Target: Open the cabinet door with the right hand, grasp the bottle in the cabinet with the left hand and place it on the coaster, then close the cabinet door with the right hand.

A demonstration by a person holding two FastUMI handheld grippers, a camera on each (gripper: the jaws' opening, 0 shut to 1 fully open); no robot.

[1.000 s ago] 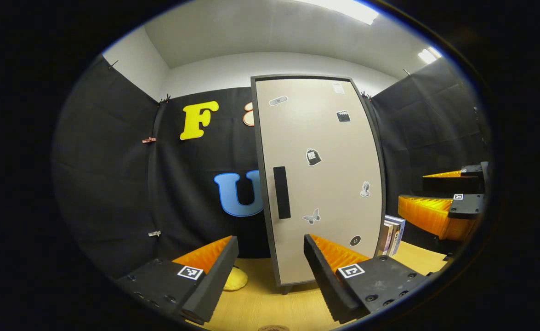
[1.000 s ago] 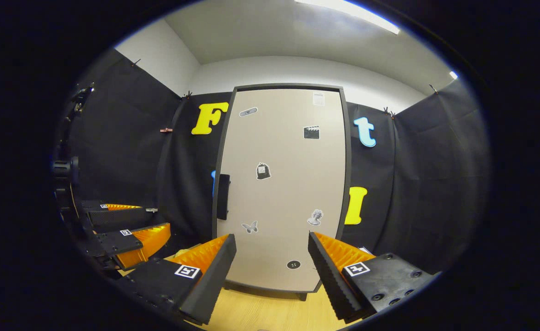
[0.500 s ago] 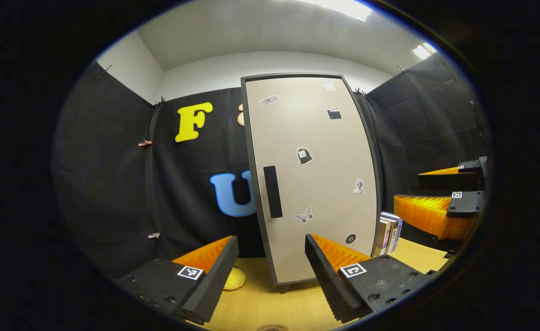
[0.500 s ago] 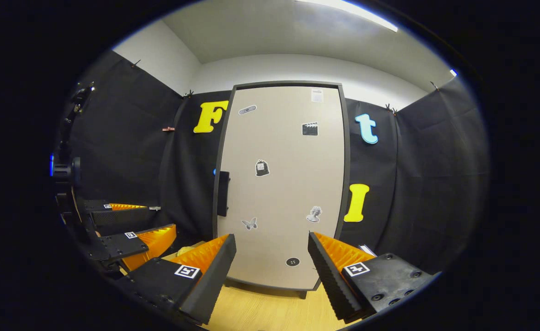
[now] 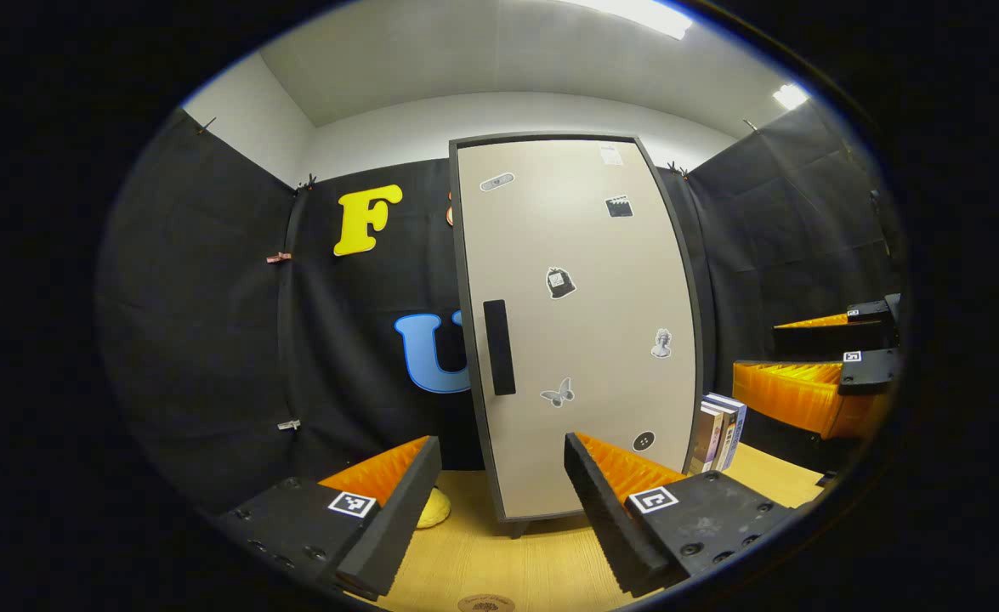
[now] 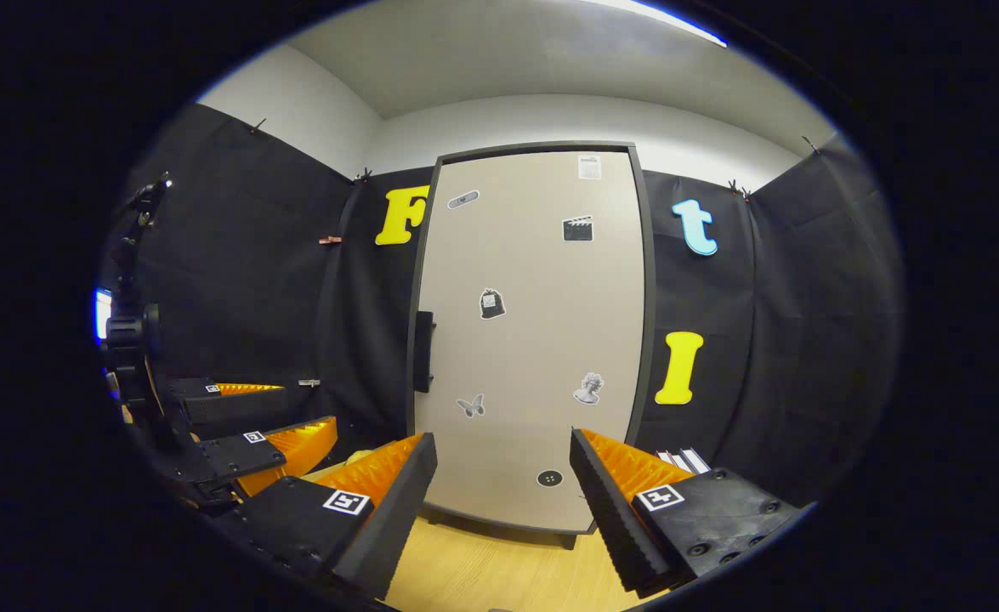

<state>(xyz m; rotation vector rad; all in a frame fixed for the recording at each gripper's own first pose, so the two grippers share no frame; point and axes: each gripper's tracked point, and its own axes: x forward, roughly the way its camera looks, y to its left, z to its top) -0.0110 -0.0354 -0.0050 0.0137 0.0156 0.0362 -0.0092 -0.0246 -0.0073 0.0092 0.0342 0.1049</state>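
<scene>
A tall beige cabinet with a dark frame stands shut on the wooden table, stickers on its door; the right gripper view shows the cabinet head-on. Its black handle runs upright along the door's left edge, and the handle appears edge-on in the right gripper view. The bottle is hidden behind the door. A round brown coaster peeks in at the table's near edge. My left gripper is open, a short way in front of the cabinet. My right gripper is open too, facing the door's lower part.
Several books stand upright to the right of the cabinet. A yellow soft object lies on the table left of the cabinet's foot. The other gripper shows at the far right of the left gripper view.
Both grippers have shifted slightly; the cabinet has slid a little left in the left gripper view and right in the right gripper view. The door stays shut and both grippers stay open.
</scene>
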